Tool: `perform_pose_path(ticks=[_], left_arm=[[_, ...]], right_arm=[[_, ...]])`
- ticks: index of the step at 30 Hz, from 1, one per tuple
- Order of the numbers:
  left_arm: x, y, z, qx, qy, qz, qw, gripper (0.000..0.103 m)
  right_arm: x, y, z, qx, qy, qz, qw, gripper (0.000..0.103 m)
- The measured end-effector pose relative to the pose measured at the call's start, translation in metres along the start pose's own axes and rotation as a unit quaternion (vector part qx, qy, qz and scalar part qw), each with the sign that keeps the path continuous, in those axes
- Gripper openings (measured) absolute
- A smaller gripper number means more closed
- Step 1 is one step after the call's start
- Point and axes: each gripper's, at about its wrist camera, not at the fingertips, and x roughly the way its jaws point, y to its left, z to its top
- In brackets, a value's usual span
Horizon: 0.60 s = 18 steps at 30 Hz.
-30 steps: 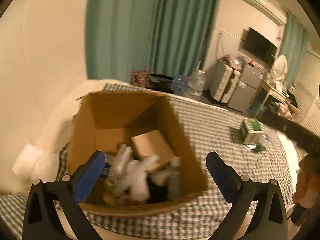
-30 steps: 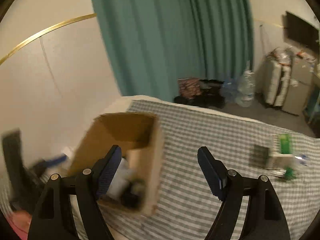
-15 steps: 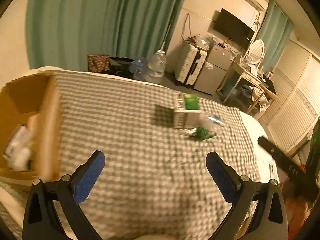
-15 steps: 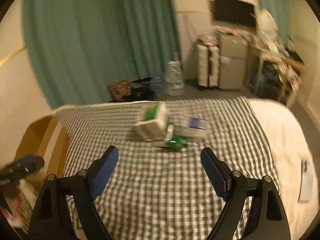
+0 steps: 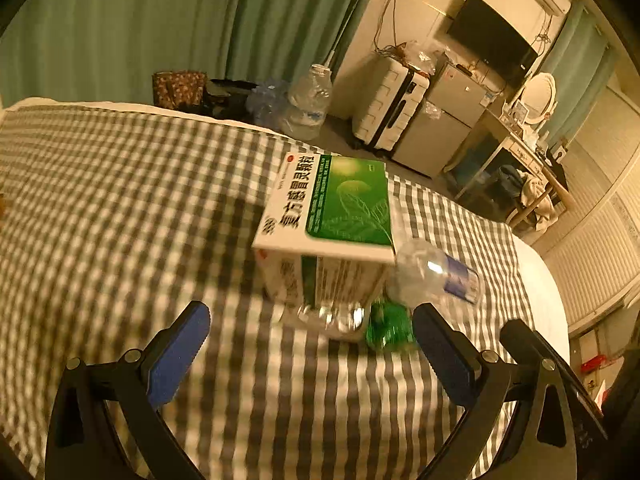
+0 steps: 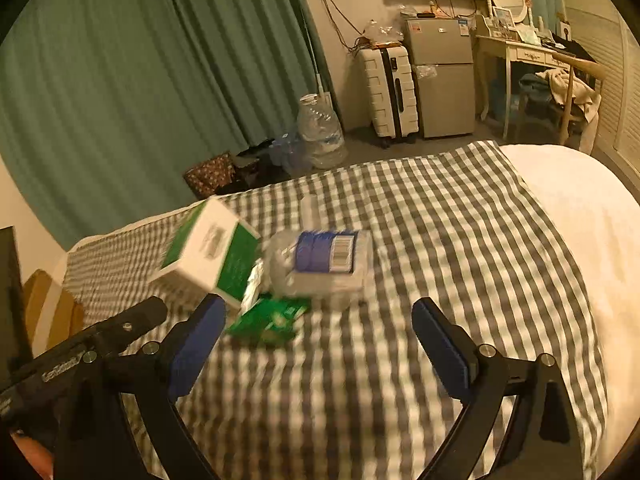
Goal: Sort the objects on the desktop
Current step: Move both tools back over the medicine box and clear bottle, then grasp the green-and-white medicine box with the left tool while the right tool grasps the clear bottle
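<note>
A white and green medicine box (image 5: 328, 216) lies on the checked cloth (image 5: 120, 220), just ahead of my open, empty left gripper (image 5: 312, 344). A clear plastic bottle with a blue label (image 5: 436, 276) lies against its right side, and a small green packet (image 5: 388, 326) lies in front. In the right wrist view the box (image 6: 208, 256), the bottle (image 6: 324, 264) and the green packet (image 6: 268, 320) lie ahead and left of my open, empty right gripper (image 6: 316, 344). The left gripper's arm (image 6: 88, 352) shows at lower left.
A cardboard box edge (image 6: 40, 304) shows at far left. Beyond the bed stand green curtains (image 6: 160, 80), a large water jug (image 6: 320, 132), a white suitcase (image 6: 390, 92), a small fridge (image 6: 440, 76) and a dressing table (image 6: 536, 52). A white sheet (image 6: 580, 208) lies to the right.
Both grippers have swung from the cardboard box toward the medicine box, bottle and packet, which are now much closer. Both stay open.
</note>
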Motion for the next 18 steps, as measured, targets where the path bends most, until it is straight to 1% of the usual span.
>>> perform_pose_path(ticks=[3, 5, 7, 10, 14, 15, 16, 17, 18], left_arm=[[0.017, -0.001, 0.005, 0.018, -0.019, 0.006, 0.9996, 0.103], [0.030, 0.003, 0.008, 0.014, -0.021, 0.007, 0.9996, 0.103], [0.042, 0.007, 0.010, 0.013, -0.024, -0.004, 0.9996, 0.103], [0.051, 0.006, 0.013, 0.022, -0.057, -0.001, 0.9982, 0.103], [0.058, 0.007, 0.010, 0.005, -0.100, 0.006, 0.9950, 0.103], [0.059, 0.008, 0.008, 0.005, -0.104, 0.015, 0.9944, 0.101], [0.058, 0.008, 0.008, 0.006, -0.111, 0.025, 0.9935, 0.097], [0.054, 0.009, 0.008, 0.008, -0.123, 0.041, 0.9915, 0.085], [0.050, 0.009, 0.010, 0.010, -0.137, 0.054, 0.9890, 0.080]], right_arm=[[0.007, -0.012, -0.001, -0.005, -0.017, -0.006, 1.000, 0.095], [0.010, -0.024, -0.004, 0.017, -0.024, 0.006, 1.000, 0.095], [0.014, -0.034, -0.003, 0.037, -0.022, 0.018, 0.999, 0.095], [0.019, -0.040, 0.001, 0.047, -0.016, 0.029, 0.998, 0.095], [0.022, -0.028, 0.003, 0.020, -0.016, 0.035, 0.999, 0.095], [0.024, -0.024, 0.005, 0.012, -0.014, 0.035, 0.999, 0.095], [0.028, -0.021, 0.008, 0.004, -0.013, 0.036, 0.999, 0.095], [0.031, -0.014, 0.009, -0.008, -0.014, 0.029, 0.999, 0.095], [0.034, -0.008, 0.009, -0.018, -0.013, 0.014, 1.000, 0.095]])
